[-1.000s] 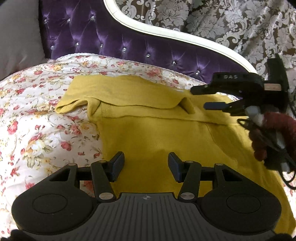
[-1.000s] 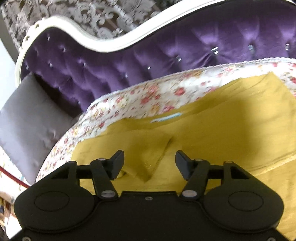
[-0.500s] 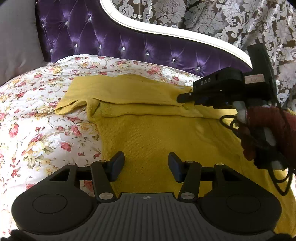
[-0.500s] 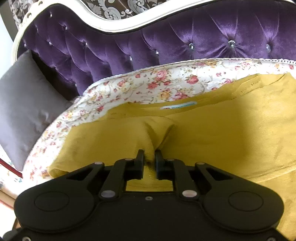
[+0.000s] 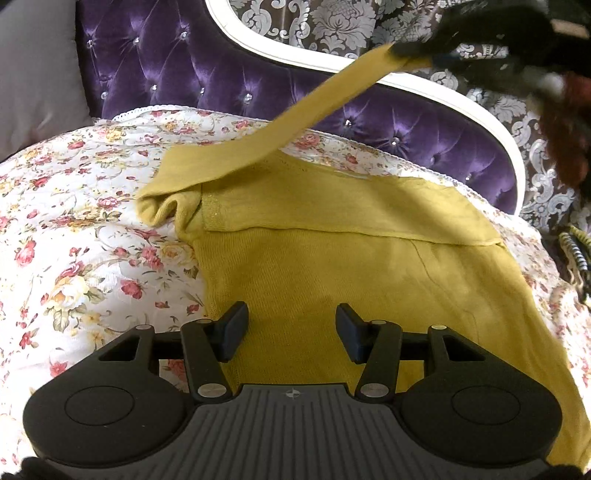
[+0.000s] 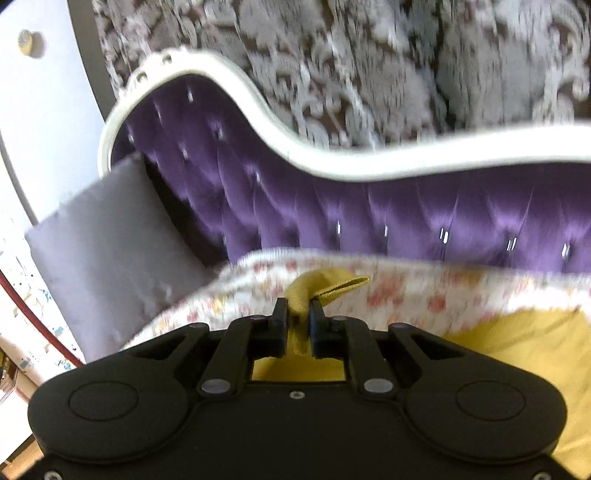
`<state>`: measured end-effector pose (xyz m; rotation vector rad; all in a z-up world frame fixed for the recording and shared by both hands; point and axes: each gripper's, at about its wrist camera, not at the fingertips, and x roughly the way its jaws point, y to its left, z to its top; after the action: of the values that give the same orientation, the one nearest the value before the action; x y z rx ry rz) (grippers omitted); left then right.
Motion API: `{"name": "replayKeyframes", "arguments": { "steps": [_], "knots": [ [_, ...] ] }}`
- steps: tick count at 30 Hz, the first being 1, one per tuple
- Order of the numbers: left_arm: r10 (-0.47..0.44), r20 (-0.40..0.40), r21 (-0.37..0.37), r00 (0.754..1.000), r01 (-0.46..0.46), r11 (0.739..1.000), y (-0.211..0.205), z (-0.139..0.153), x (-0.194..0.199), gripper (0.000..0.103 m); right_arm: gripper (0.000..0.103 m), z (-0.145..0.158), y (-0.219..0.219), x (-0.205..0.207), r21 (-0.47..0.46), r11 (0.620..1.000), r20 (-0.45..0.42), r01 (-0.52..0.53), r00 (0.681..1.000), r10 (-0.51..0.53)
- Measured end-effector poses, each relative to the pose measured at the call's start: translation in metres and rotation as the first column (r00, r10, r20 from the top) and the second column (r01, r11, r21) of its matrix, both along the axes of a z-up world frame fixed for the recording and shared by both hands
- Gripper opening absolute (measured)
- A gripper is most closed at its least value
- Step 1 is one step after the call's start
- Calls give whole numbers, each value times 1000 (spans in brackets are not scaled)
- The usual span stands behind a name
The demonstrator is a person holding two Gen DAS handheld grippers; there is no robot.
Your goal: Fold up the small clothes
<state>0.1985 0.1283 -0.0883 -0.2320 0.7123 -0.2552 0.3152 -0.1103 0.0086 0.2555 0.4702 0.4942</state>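
A mustard-yellow top (image 5: pixel 332 266) lies spread on the floral bedspread (image 5: pixel 74 240). My left gripper (image 5: pixel 291 328) hovers open over its near part, with nothing between the fingers. One long yellow sleeve (image 5: pixel 295 122) is stretched up and to the right, off the bed. Its end is pinched in my right gripper (image 5: pixel 399 51), seen blurred at the top right of the left wrist view. In the right wrist view the right gripper (image 6: pixel 298 317) is shut on the sleeve (image 6: pixel 306 291), whose cuff sticks out past the fingertips.
A purple tufted headboard (image 5: pixel 221 74) with a white curved frame (image 6: pixel 280 140) runs behind the bed. A grey pillow (image 6: pixel 99 243) leans at its left end. Patterned curtain (image 5: pixel 332 26) hangs behind. A dark red sleeve of a person (image 5: pixel 569 140) shows at the right.
My right gripper closed on the sleeve lying across the top, then rose, pulling the sleeve up off the garment. The left gripper stayed put and open.
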Motion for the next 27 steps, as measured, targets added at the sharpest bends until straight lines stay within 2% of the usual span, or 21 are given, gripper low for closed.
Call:
{"name": "replayKeyframes", "arguments": {
  "steps": [5,10,18,24,26,27],
  "knots": [
    [1,0,8,1000,-1,1000,-2,0,0,51,19,25,-36,-5,-18,997,63,72,995,-71],
    [1,-1,9,1000,-1,1000,-2,0,1,51,19,22,-74,0,-62,984,50,165,986,-162],
    [-2,-2,18,1000,2,1000,-3,-1,2,51,18,-38,-114,22,-122,966,-85,228,967,-240],
    [-5,-2,20,1000,5,1000,-3,-1,3,51,19,-92,-132,27,-170,944,-191,282,931,-312],
    [-6,-2,22,1000,6,1000,-3,-1,3,51,27,-101,-136,24,-176,936,-202,304,920,-337],
    [-8,-1,22,1000,8,1000,-2,-1,3,51,27,-103,-141,21,-170,934,-201,314,917,-345]
  ]
}}
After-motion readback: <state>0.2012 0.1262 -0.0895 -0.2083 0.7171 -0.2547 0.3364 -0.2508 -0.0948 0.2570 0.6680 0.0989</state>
